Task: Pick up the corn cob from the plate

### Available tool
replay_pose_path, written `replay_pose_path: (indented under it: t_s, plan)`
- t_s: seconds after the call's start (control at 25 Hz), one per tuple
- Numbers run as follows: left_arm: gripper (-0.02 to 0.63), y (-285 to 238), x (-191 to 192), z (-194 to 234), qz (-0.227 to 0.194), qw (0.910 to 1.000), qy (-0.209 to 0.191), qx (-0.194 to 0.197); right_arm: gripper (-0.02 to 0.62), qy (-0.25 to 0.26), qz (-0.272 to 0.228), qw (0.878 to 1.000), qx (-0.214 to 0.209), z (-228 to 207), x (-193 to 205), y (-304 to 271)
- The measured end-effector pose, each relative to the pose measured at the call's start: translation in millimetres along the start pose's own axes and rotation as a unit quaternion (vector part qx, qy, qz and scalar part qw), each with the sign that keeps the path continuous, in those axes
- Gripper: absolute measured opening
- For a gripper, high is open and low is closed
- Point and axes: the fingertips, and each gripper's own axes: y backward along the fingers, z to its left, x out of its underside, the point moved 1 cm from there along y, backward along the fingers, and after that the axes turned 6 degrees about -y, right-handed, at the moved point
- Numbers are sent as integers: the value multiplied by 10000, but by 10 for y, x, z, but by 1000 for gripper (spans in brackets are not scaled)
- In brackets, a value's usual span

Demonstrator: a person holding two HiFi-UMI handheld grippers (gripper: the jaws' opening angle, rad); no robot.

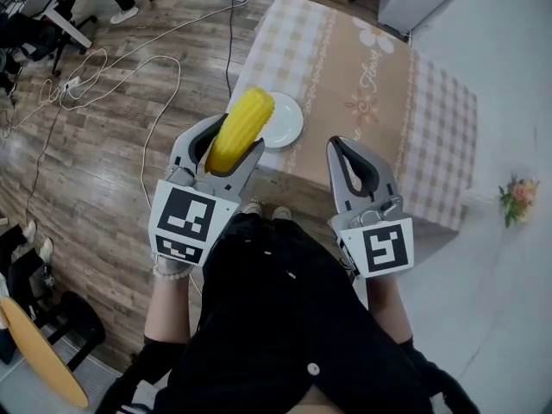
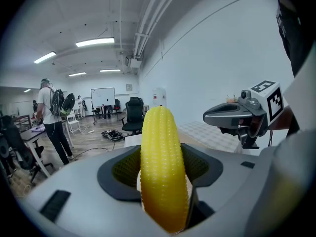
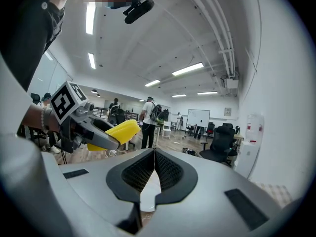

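The left gripper [image 1: 231, 145] has its two jaws clamped on the corn cob [image 1: 240, 126]. The cob is raised off the white plate [image 1: 290, 124] and, from the head view, shows over the plate's left edge, with its free end up. The plate lies on the checked tablecloth [image 1: 366, 67]. The right gripper [image 1: 352, 151] hangs in the air to the right of the plate, on the person's side, with its jaws pressed together.
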Motion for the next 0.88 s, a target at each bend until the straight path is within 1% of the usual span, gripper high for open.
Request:
replay_pose_path:
  t_s: [0.44,0.64,0.88]
  plan:
    - [258,-33,-4,-14,9,10000,-40,15,41,22,15,10000,25,-33,14,-3]
    - [258,-55,-13,-30,0,10000,-36,42,41,58,69,10000,-39,-16,23,-7]
    - [258,-101,-26,-58,-10,9999,-53,93,41,54,75,10000,25,-66,52,3]
